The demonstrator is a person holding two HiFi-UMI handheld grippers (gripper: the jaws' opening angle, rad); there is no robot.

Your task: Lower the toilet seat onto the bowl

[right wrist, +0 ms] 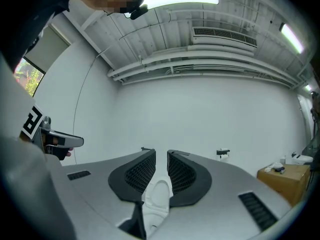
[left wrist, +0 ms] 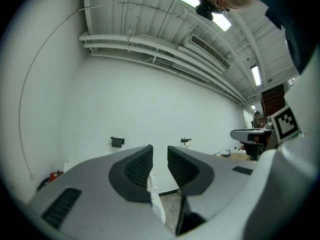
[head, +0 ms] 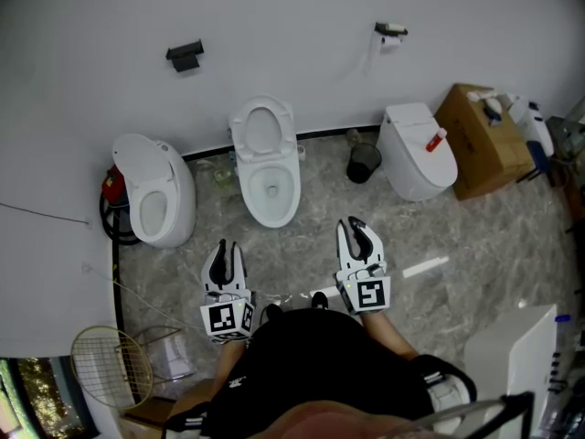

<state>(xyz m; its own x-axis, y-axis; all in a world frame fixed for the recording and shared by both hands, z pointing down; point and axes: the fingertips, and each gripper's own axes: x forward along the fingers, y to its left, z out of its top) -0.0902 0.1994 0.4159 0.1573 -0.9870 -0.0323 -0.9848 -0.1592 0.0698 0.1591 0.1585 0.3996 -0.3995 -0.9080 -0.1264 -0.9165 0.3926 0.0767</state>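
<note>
The middle white toilet (head: 272,190) stands against the far wall with its seat (head: 262,128) raised upright over the open bowl. Both grippers are held level in front of it, well short of touching. My left gripper (head: 225,252) is at its front left, its jaws a narrow gap apart with nothing between them. My right gripper (head: 356,231) is at its front right, also slightly open and empty. In the left gripper view, the gripper (left wrist: 160,156) shows a sliver of white toilet (left wrist: 152,196) below its jaws. In the right gripper view, the raised seat (right wrist: 159,194) shows through the gripper (right wrist: 161,161).
A second toilet (head: 155,190) sits at the left with a red object (head: 112,187) behind it. A closed toilet (head: 418,151) sits at the right, beside a black bin (head: 363,163) and a cardboard box (head: 482,140). A wire basket (head: 110,364) lies at lower left.
</note>
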